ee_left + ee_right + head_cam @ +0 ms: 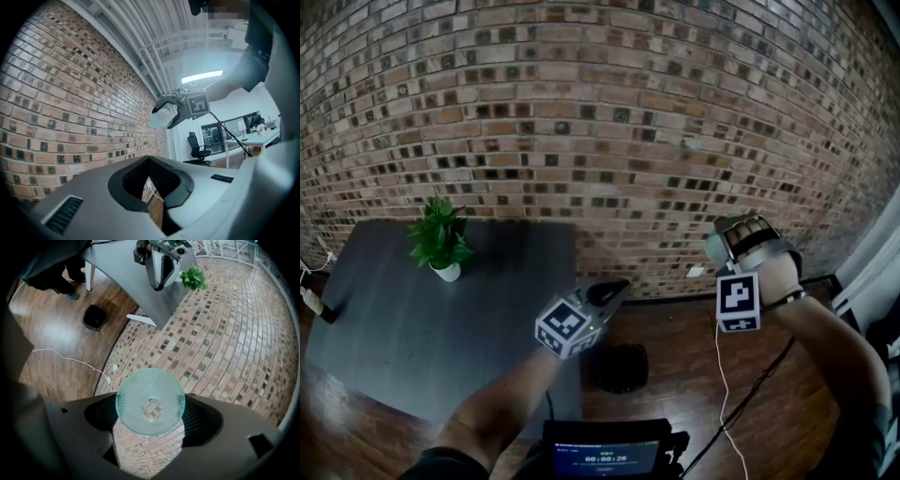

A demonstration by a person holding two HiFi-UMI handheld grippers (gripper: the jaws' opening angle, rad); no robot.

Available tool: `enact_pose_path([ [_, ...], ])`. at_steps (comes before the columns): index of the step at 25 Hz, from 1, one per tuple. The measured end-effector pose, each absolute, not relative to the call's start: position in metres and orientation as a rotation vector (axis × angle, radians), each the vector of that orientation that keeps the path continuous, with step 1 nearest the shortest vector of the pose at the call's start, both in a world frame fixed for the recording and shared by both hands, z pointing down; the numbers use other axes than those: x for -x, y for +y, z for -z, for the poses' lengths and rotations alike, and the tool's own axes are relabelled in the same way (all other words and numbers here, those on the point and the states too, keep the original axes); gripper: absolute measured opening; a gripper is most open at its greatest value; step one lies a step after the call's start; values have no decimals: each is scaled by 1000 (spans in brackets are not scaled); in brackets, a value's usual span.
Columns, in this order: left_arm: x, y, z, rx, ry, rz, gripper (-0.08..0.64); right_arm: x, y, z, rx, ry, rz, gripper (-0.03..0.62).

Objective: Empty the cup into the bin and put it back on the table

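A translucent teal cup (150, 394) sits between the jaws of my right gripper (151, 414), which is shut on it. The cup lies tilted with one round end facing the camera, and brick shows through it. In the head view the right gripper (727, 239) holds the cup (715, 247) up at the right, in front of the brick wall and over the floor. The black bin (619, 367) stands on the wooden floor below, beside the table's corner. My left gripper (615, 287) hovers over that corner, its jaws meeting at the tip (149, 159) with nothing between them.
The dark grey table (412, 328) fills the left, with a small potted plant (439, 239) near its far edge. A brick wall (600, 122) runs behind. A white cable (727, 394) trails across the floor. An office chair (197, 146) and a desk (255, 139) stand farther off.
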State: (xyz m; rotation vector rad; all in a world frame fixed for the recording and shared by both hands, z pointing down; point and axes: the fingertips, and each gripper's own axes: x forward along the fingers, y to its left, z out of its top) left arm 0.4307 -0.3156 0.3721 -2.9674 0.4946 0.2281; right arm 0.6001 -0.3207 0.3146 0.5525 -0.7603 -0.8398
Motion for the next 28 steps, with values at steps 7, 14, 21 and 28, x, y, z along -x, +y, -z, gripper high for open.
enact_pose_path([
  [7, -434, -306, -369, 2976, 480, -237, 1, -602, -318, -310, -586, -782, 820, 394],
  [14, -431, -305, -369, 2965, 507, -229, 1, -604, -314, -307, -623, -805, 804, 394],
  [21, -432, -304, -371, 2967, 522, -228, 1, -602, -316, -312, -693, -901, 750, 394],
  [28, -428, -301, -370, 2962, 523, -213, 1, -606, -314, -326, -846, -1114, 588, 394],
])
